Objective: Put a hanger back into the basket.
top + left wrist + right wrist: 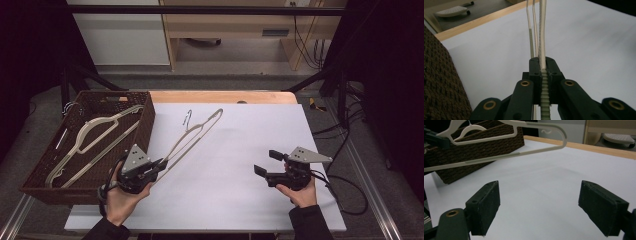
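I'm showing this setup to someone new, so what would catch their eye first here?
Probably the pale hanger held up slanting over the white table, one end clamped in the left gripper. Next, the dark woven basket at the table's left edge holding more hangers, and the right gripper with jaws wide open, empty.

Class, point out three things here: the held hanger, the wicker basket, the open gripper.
hanger (192,136), high view, on its sloping arm.
basket (146,125), high view, on its right wall.
right gripper (267,162), high view, midway between its open jaws.
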A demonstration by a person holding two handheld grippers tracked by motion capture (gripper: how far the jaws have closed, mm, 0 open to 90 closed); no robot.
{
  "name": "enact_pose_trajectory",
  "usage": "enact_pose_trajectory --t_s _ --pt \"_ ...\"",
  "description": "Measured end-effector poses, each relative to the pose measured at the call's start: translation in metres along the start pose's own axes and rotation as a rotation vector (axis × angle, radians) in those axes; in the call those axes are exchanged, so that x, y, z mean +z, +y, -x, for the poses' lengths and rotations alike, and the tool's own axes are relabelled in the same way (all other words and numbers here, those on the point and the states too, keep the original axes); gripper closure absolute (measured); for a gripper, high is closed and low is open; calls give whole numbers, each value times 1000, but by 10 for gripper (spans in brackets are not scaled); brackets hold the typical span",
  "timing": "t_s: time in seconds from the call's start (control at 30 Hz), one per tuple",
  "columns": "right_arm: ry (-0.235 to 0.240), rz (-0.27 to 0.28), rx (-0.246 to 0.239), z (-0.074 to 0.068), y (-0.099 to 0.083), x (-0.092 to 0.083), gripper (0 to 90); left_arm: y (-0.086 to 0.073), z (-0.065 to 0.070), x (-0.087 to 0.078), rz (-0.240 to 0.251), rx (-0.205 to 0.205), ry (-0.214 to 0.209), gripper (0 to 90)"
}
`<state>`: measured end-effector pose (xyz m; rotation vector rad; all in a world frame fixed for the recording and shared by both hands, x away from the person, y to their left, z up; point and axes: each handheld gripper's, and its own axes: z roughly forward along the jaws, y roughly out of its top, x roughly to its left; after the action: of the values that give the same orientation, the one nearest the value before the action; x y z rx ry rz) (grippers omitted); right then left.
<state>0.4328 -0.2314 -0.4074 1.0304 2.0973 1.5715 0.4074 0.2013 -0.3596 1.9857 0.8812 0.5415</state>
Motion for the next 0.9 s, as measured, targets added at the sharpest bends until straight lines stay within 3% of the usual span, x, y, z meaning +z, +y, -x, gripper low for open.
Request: enact_pose_trajectory --t_s 0.23,0.43,0.63,0.9 --pt "-3 15 3 1 2 -6 156 13 -13 -19 40 -3 -43 855" --pt "-18 35 2 3 4 -15 111 28 -32 -36 70 12 -73 854" --pt "-56 33 1 4 6 -23 43 36 -56 -53 99 3 -98 854" --pt "-76 32 -13 6 6 -27 31 33 -96 -76 132 -14 -99 854"
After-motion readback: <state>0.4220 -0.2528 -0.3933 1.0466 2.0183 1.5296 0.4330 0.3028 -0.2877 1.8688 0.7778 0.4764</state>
